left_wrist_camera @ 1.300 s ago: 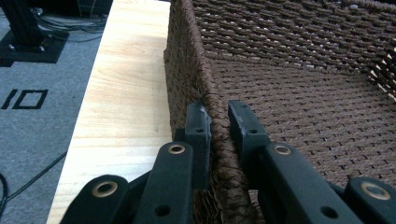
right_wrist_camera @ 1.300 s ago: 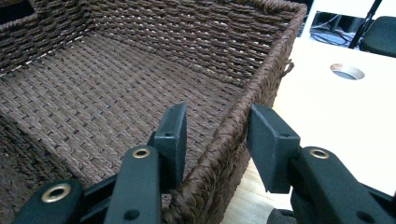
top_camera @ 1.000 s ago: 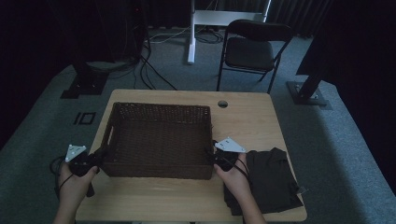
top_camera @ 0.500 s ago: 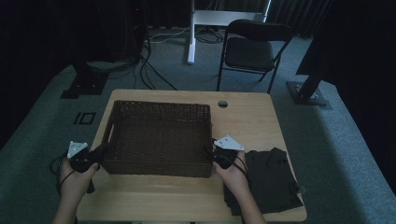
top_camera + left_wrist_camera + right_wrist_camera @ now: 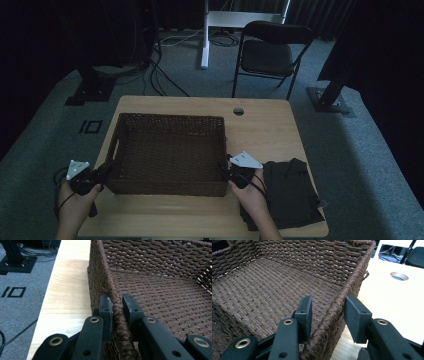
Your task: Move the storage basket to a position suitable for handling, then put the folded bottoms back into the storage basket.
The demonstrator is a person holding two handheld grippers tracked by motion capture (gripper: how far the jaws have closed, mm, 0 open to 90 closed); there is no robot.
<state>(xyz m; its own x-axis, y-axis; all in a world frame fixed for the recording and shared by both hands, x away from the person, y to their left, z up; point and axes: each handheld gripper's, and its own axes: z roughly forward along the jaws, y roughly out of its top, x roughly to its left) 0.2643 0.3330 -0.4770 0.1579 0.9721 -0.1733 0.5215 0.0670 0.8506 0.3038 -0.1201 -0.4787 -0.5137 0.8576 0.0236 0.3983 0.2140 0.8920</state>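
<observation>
Wicker basket (image 5: 170, 150) rim apparently pinched by both grippers.

The part of the wicker basket (image 5: 160, 302) wall lying between the jaws of the left gripper (image 5: 117, 305) is hidden by the pads, and the basket's far and right sides are cut off by the edges of that view. In the right gripper view, contact between the right gripper (image 5: 327, 311) and the rim cannot be judged; a gap seems left. In the high view, the dark cloth (image 5: 292, 192) beside that gripper is partly covered by the hand.
</observation>
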